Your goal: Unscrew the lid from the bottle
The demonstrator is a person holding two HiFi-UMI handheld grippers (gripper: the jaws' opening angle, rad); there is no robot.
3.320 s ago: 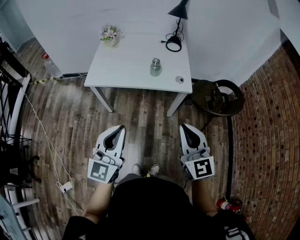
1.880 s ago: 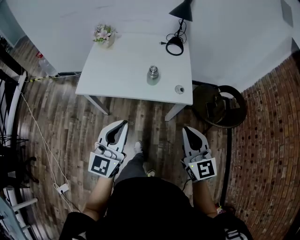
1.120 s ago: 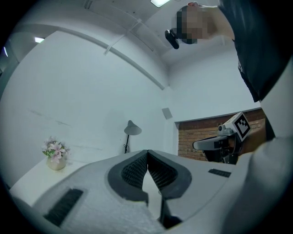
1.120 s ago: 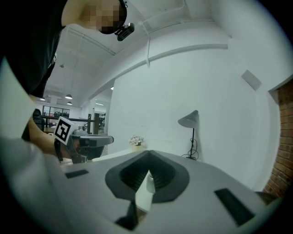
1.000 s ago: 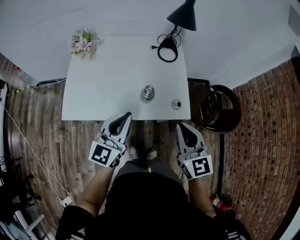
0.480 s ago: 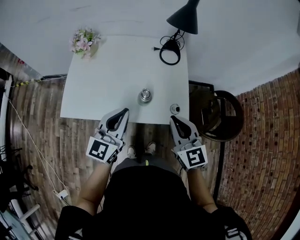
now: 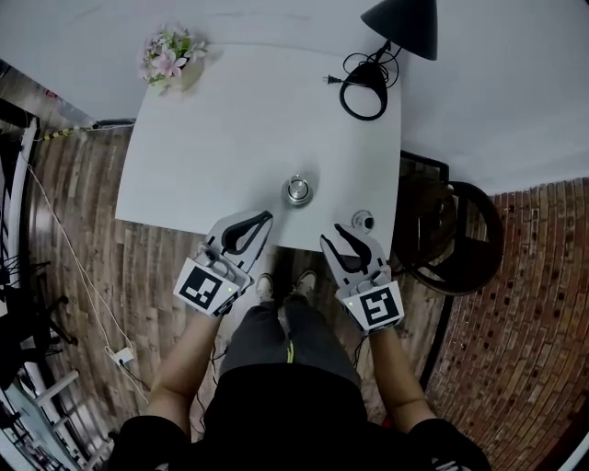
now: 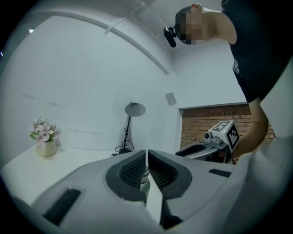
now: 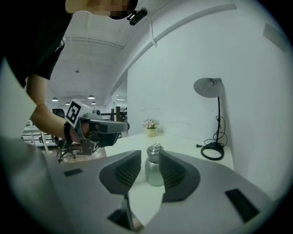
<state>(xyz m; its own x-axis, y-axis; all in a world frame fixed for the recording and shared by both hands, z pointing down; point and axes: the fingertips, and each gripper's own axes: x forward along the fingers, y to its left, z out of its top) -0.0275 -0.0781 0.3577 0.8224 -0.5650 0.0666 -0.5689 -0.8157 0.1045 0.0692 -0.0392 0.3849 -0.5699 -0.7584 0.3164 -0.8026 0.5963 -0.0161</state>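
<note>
Bottle [image 7: 296,191] stands just ahead of both tongs; left gripper [image 7: 266,219] is pinched shut, while right gripper [image 7: 347,241], empty, has just been opening its jaws to take it.

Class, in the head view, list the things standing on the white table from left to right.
Pot of pink flowers → silver metal bottle → black desk lamp. The small round object overlaps the lamp sideways, so it is omitted.

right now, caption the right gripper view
Right gripper, jaws just opening and empty, faces the metal bottle on the white table
</note>
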